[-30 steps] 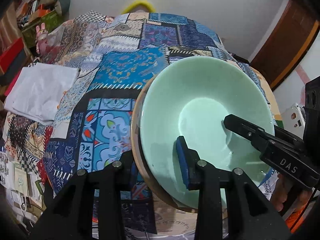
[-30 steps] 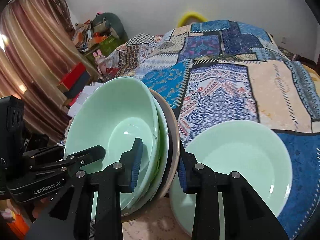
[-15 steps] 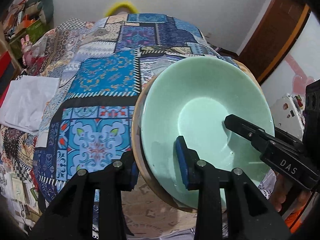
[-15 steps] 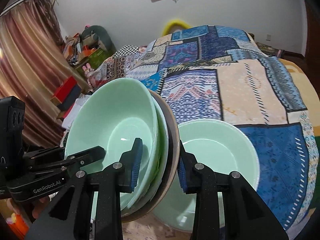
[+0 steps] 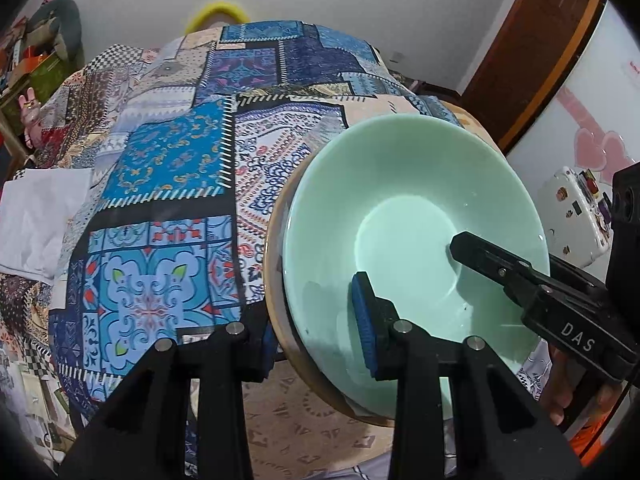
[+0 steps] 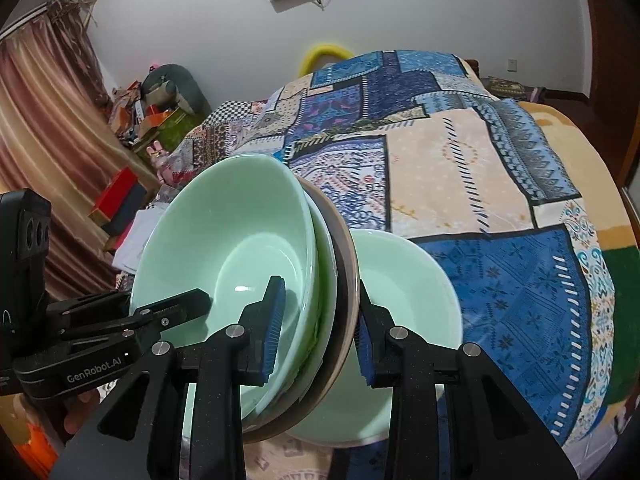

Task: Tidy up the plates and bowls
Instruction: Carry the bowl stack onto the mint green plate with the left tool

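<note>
Both grippers clamp one tilted stack of dishes held in the air: a green bowl (image 6: 240, 240) nested in a second green dish, backed by a brown-rimmed plate (image 6: 344, 252). My right gripper (image 6: 320, 332) is shut across the stack's rim. My left gripper (image 5: 316, 332) is shut on the same stack (image 5: 412, 216) from the other side. Another green bowl (image 6: 408, 280) lies on the patchwork bedspread behind the stack, partly hidden by it.
The patchwork bedspread (image 6: 460, 152) covers the bed ahead. White folded cloth (image 5: 36, 216) lies at its left edge. Cluttered boxes and a curtain (image 6: 44, 128) stand on the left. A white case (image 5: 572, 212) and a wooden door (image 5: 532, 52) are on the right.
Both grippers have lifted the stack higher and back. The lone green bowl on the bed now looks smaller and lower. The grip on the stack is unchanged.
</note>
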### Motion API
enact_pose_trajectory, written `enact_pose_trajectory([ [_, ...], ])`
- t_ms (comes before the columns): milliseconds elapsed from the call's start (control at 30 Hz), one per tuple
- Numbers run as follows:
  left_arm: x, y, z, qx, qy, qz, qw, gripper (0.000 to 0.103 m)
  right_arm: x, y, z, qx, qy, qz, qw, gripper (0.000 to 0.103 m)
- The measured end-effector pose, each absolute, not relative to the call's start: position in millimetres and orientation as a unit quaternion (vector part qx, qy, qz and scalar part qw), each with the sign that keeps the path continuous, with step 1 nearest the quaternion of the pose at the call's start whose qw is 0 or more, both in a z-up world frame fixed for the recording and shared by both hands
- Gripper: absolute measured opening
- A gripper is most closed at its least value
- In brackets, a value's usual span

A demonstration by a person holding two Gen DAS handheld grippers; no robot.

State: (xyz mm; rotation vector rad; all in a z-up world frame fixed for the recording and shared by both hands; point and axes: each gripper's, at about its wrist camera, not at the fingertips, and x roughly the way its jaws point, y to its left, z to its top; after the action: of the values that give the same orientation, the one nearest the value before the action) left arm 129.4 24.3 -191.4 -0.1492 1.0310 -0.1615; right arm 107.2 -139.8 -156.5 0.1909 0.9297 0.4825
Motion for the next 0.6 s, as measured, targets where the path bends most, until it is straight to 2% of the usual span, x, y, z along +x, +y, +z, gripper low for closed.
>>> enact_pose_trajectory([
  [600,154.0,1.0,-224.4,-0.061,0.533,-0.083,0.840,0.034,116.5,-161.2,-188.7,0.112,0.478,0.212,0.845,0.029],
])
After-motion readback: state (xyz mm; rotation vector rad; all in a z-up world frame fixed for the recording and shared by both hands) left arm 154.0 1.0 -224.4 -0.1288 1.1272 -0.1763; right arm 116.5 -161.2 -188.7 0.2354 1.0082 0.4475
